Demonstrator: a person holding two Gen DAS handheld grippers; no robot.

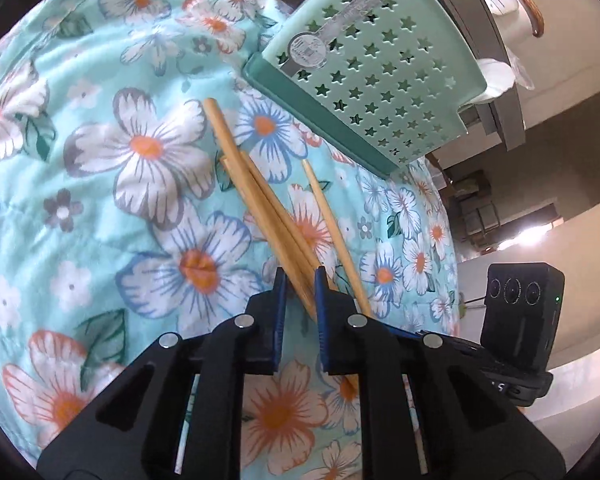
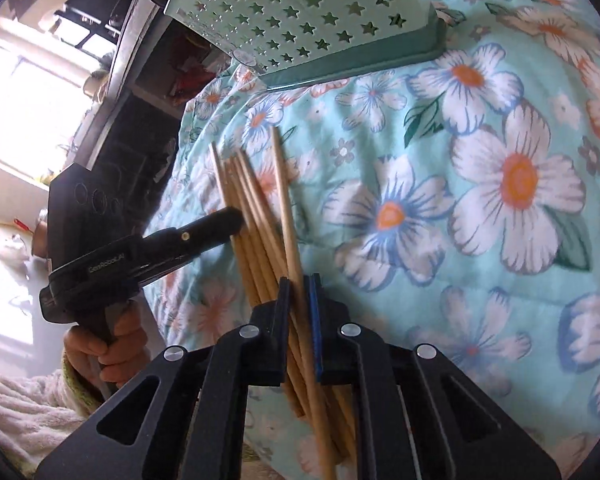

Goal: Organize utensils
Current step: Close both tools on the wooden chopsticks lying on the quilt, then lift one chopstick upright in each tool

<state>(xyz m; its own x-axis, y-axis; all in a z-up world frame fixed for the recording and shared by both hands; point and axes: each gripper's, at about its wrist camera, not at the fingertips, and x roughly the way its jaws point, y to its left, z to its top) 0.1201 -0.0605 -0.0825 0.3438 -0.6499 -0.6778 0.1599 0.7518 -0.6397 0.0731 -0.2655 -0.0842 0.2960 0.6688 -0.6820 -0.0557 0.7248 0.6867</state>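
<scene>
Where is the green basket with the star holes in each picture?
Left wrist view: the basket sits top right, tilted, on the flowery cloth.
Right wrist view: the basket is at the top centre, above the chopsticks.
Shared landmark: the flowery cloth under everything.

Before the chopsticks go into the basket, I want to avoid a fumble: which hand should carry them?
Probably the right. The right gripper pinches one chopstick cleanly; the left gripper grips crossed ones. The basket lies tipped just ahead.
</scene>
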